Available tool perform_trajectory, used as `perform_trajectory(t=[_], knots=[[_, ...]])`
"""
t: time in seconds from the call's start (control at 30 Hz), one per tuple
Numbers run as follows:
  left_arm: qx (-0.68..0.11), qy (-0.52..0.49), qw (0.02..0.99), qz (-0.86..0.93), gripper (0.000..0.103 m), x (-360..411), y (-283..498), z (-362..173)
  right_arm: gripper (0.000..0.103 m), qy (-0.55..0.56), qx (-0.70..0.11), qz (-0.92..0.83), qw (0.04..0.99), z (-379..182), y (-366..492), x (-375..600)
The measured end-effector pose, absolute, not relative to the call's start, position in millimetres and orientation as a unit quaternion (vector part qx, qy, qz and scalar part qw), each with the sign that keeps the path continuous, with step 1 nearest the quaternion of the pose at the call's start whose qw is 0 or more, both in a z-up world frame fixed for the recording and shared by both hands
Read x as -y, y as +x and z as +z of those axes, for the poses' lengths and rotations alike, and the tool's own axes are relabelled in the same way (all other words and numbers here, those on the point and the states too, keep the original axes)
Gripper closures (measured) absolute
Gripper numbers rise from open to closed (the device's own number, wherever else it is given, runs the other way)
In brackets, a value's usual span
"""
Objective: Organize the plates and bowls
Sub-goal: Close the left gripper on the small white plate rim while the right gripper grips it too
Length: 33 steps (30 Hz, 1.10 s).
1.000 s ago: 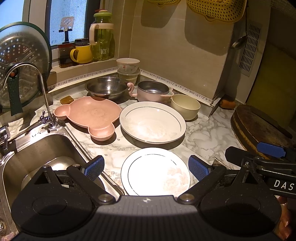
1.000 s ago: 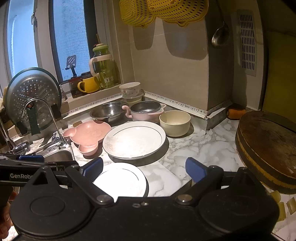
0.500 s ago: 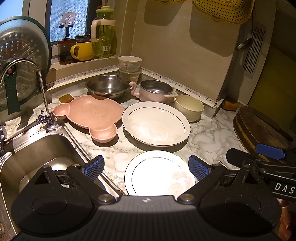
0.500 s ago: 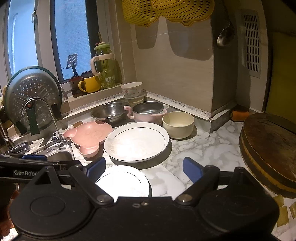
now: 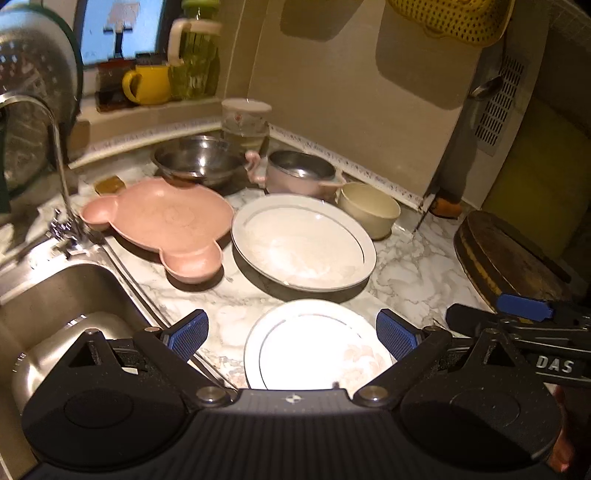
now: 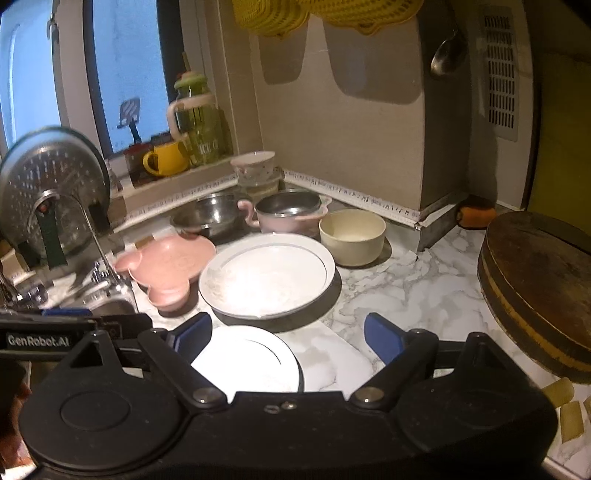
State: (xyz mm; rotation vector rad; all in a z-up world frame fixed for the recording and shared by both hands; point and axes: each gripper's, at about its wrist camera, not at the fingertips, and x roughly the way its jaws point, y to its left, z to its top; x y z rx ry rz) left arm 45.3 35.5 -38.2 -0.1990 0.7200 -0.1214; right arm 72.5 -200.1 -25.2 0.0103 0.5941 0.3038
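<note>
A small white plate [image 5: 314, 350] lies on the marble counter directly under my left gripper [image 5: 291, 332], which is open and holds nothing. Behind it sit a large white plate [image 5: 303, 242], a pink bear-shaped plate [image 5: 162, 218], a steel bowl [image 5: 195, 158], a pink pot [image 5: 301, 173], a cream bowl [image 5: 369, 208] and stacked small bowls [image 5: 245, 118]. My right gripper [image 6: 287, 334] is open and empty, hovering over the counter just right of the small white plate [image 6: 251, 365], with the large white plate [image 6: 267, 275] ahead.
A steel sink [image 5: 55, 295] with a faucet [image 5: 55, 147] lies to the left. A round wooden cutting board [image 6: 539, 280] fills the right side. A yellow mug [image 6: 166, 158] and a green jug [image 6: 197, 122] stand on the window sill. Yellow colanders [image 6: 325, 11] hang overhead.
My left gripper has moved forward and lower toward the plates, which now look closer. My right gripper has edged forward and its jaws have narrowed slightly.
</note>
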Motion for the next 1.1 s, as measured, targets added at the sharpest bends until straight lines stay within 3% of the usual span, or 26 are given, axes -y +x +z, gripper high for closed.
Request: perform_trajectory(t=[0.27, 0.4, 0.47, 0.53, 0.8, 0.93, 1.1], knots=[[-0.404, -0.076, 0.911, -0.038, 0.005, -39, 70, -83, 0.014, -0.015, -0.375, 0.155, 0.914, -65, 117, 204], [-0.438, -0.091, 0.894, -0.033, 0.006, -42, 77, -100, 0.024, -0.028, -0.406, 0.191, 0.893, -84, 130, 201], [-0.449, -0.091, 0.889, -0.034, 0.012, -41, 81, -104, 0.027, -0.033, -0.422, 0.209, 0.882, -92, 136, 198], [-0.46, -0.103, 0.881, -0.041, 0.03, -42, 84, -109, 0.032, -0.037, -0.432, 0.225, 0.873, -99, 141, 197], [-0.478, -0.117, 0.87, -0.027, 0.052, -42, 92, -119, 0.053, -0.024, -0.466, 0.268, 0.842, -111, 160, 199], [-0.476, -0.126, 0.87, -0.019, 0.068, -44, 93, -118, 0.061, -0.02, -0.477, 0.278, 0.833, -114, 164, 201], [-0.472, -0.125, 0.872, -0.021, 0.074, -41, 93, -115, 0.07, -0.012, -0.486, 0.282, 0.827, -117, 169, 204]])
